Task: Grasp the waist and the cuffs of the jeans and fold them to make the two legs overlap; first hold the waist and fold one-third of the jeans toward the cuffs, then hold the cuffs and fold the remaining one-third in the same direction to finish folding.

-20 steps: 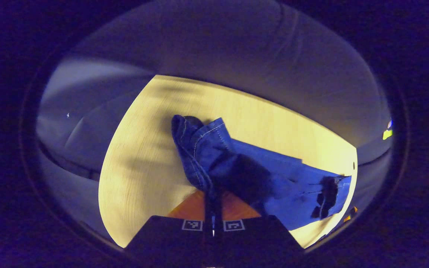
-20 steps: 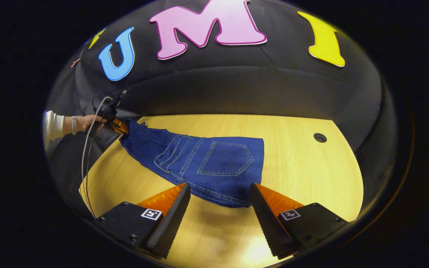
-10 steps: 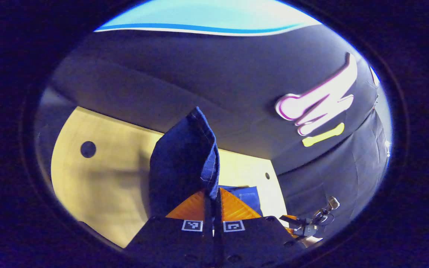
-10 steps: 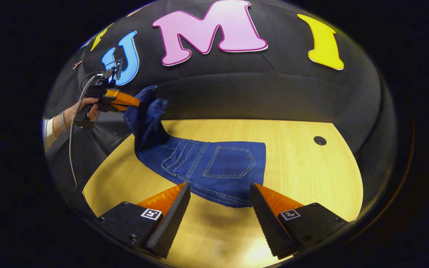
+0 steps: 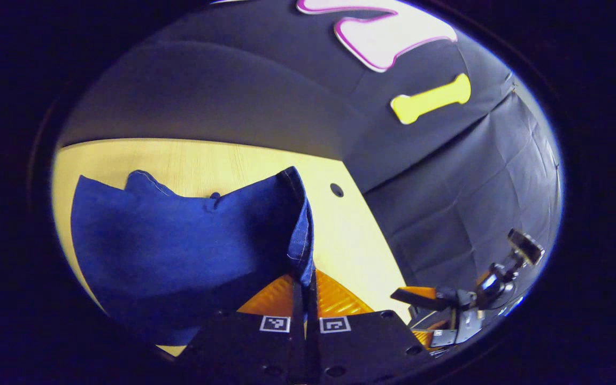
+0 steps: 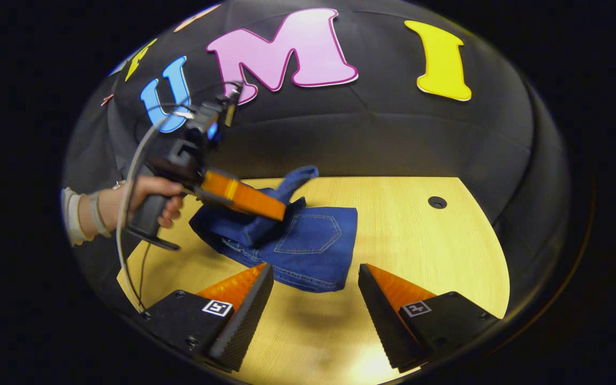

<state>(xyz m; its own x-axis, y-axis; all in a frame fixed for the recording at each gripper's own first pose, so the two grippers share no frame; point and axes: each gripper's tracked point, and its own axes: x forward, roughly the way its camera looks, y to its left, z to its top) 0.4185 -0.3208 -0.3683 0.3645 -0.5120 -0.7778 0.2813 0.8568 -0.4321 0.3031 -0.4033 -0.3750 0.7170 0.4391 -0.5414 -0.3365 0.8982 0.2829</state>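
You are on the last fold: your left gripper (image 5: 304,286), clamped on the cuffs (image 5: 300,235), carries them over the jeans (image 6: 308,246) at 12 o'clock of your open, empty right gripper (image 6: 313,299); laying them down remains.

You are working over a pale wood-grain surface (image 6: 420,251) with a small round hole (image 6: 437,202) near its far edge. Black cloth (image 6: 383,133) walls the booth behind it and hangs in creased folds along the side (image 5: 474,187). Light glares off the near part of the wood.
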